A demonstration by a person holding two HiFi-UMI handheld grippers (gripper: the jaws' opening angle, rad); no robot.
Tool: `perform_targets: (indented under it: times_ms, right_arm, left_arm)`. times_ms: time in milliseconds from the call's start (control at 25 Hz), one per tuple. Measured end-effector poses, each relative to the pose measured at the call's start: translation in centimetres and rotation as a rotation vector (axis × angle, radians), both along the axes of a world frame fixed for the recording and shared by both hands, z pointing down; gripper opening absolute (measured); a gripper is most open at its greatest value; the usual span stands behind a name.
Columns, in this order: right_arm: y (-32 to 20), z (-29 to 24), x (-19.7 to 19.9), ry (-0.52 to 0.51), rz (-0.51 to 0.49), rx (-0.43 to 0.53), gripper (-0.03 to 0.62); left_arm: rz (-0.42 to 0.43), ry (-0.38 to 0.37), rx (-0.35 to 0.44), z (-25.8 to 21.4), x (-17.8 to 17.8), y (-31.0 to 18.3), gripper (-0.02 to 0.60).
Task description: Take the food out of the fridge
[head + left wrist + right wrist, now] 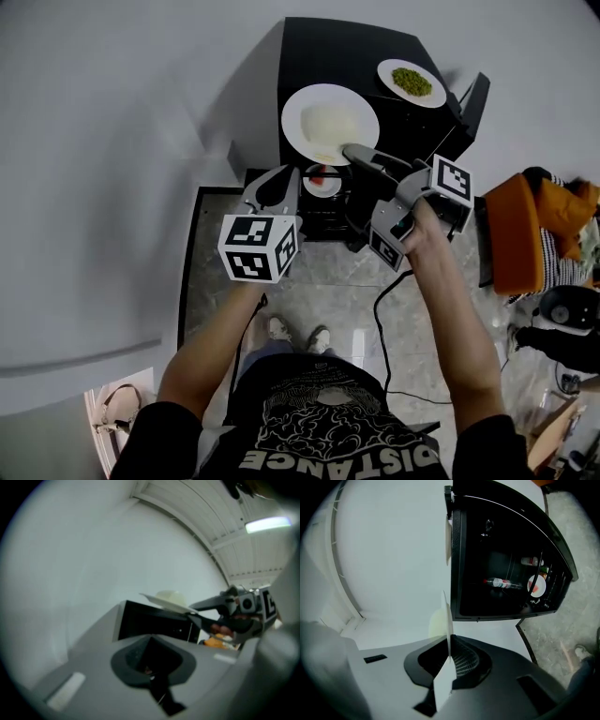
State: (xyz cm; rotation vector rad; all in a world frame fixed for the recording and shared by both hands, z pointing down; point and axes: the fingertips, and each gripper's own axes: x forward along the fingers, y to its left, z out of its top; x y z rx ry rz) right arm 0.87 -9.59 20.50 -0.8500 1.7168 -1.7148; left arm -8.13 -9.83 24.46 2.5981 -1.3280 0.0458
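The right claw (350, 151) clamps the rim of a white plate (328, 124) above the black fridge (342, 47). The left claw (279, 178) is pressed together.

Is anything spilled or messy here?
Nothing stands out. The right gripper holds the white plate by its rim with the food heaped on it, the plate of green food sits flat on the fridge, and no spill shows.
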Motion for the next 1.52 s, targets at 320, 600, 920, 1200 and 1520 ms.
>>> perform_targets:
  times_ms: [320,600,920,1200,1520]
  right_arm:
    - [-2.6,-1.4,0.4,0.03,0.086,0.002,0.011]
    - [-8.8,-1.3,0.9,-0.021,0.188,-0.067,0.012]
    - [-11.3,-1.5,1.2,-0.09,0.244,-0.07,0.012]
    - [-12.9,-1.6,1.4,-0.128,0.277,-0.057,0.012]
    - [-13.3,-2.1,1.6,-0.159,0.225,0.041,0.064]
  left_arm:
    - [0.048,0.039,0.032,-0.8,1.0,0.1,0.002]
    - [0.085,0.046,0.014,-2.0,0.8,-4.4,0.002]
    - [0.077,0.044,0.007,-1.6,0.7,-4.9,0.002]
    - [0.053,0.033,-0.007,-0.9,0.1,-4.7,0.002]
    - [0.051,0.026,0.0,-1.0,1.1,-4.7,0.002]
